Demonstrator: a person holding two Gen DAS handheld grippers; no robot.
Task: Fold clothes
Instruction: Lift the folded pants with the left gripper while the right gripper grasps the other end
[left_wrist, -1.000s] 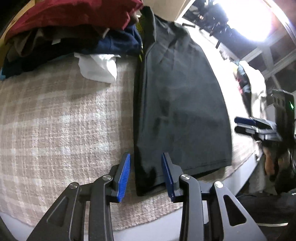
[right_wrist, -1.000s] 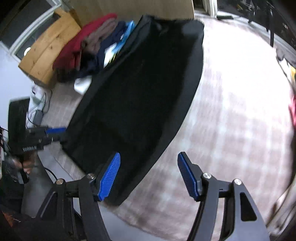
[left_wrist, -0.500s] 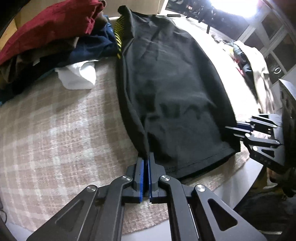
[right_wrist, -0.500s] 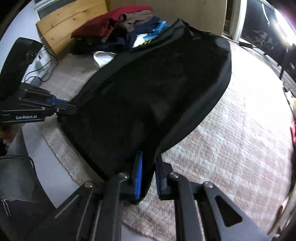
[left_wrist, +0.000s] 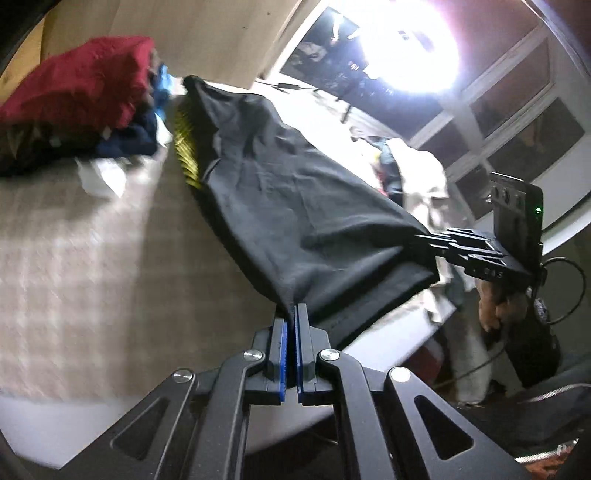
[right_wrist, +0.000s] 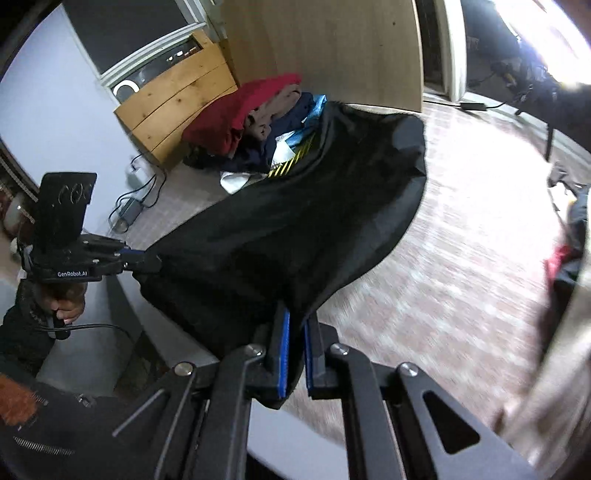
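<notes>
Left gripper (left_wrist: 294, 314) and right gripper (right_wrist: 295, 325), open a second ago, now pinch the black shirt's (left_wrist: 295, 206) hem corners, lifted off the checked cloth (left_wrist: 92, 258), probably for folding over.

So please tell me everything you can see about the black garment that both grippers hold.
The black garment looks like soft, matte knit fabric with light wrinkles and a stitched hem along its near edge. Yellow stripes show at its far end, beside the pile of clothes. The left gripper and right gripper are each shut on a near corner, lifting that end off the plaid cloth, so it sags between them. Its far end looks to rest low by the pile.
</notes>
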